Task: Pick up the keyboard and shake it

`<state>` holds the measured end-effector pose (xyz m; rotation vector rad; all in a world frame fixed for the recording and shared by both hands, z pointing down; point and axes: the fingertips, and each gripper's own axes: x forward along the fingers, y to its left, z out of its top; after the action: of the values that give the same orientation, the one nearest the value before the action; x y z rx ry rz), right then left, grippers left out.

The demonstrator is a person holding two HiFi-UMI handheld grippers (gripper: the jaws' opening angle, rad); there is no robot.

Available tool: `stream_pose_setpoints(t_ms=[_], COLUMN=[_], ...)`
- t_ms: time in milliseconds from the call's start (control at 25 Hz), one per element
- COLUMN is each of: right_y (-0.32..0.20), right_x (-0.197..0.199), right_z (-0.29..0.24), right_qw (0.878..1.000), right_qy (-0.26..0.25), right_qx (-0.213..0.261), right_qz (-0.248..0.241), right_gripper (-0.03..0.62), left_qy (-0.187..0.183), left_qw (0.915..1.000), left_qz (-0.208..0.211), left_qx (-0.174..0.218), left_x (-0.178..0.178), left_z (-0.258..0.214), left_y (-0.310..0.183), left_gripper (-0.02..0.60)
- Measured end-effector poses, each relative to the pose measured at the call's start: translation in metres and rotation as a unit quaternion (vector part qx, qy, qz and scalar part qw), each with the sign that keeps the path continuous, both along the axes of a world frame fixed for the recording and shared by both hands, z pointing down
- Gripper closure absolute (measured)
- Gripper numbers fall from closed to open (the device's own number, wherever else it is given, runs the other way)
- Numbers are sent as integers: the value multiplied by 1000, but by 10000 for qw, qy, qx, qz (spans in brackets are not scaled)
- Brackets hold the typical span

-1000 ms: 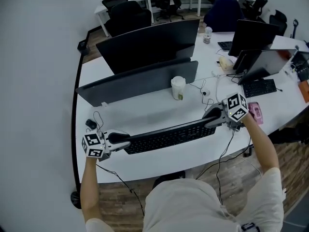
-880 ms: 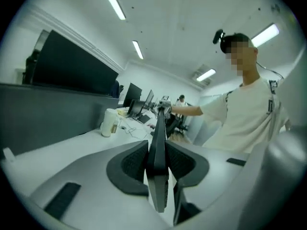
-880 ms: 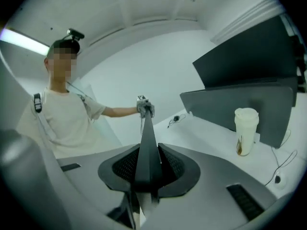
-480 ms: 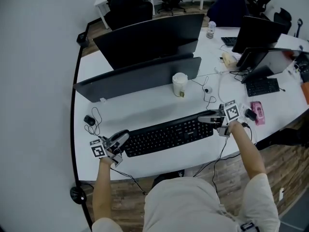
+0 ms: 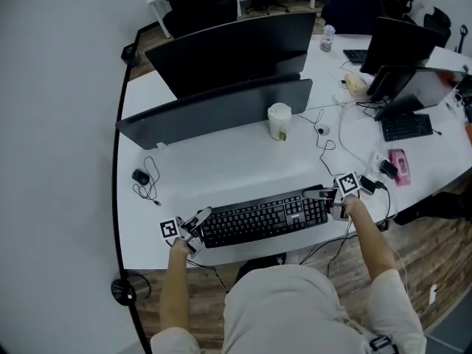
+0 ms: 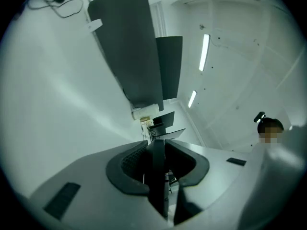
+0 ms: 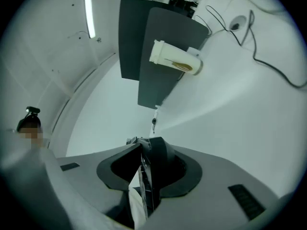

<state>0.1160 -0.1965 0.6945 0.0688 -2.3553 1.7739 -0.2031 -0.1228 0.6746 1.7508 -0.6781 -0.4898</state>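
White desk [image 5: 221, 164], keyboard [image 5: 262, 218] whole only overhead

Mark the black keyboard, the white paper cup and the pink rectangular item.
black keyboard [image 5: 262, 218], head view, middle of its keys
white paper cup [image 5: 279, 122], head view, its side wall
pink rectangular item [image 5: 399, 163], head view, its top

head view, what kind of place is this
Probably an open-plan office: a long white desk carries several monitors and a black keyboard, and office chairs stand behind.
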Motion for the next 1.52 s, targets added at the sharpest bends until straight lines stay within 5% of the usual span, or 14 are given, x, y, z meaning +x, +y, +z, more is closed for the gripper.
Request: stream_pose_setpoints(t_ms=[320, 1520], right_y=[21, 13], right_x=[19, 13], right_z=[39, 24], right_qw=[9959, 9980], right_qy=[685, 552], right_qx=[-560, -163], right_qz=[202, 247], right_gripper=[427, 418], left_qy=[139, 38], left_qw=[9976, 9989], left_qz=[23, 81], left_qx=[-671, -465], left_x=[11, 8], left_z=[39, 30], left_y=[17, 3], left_gripper=[462, 460])
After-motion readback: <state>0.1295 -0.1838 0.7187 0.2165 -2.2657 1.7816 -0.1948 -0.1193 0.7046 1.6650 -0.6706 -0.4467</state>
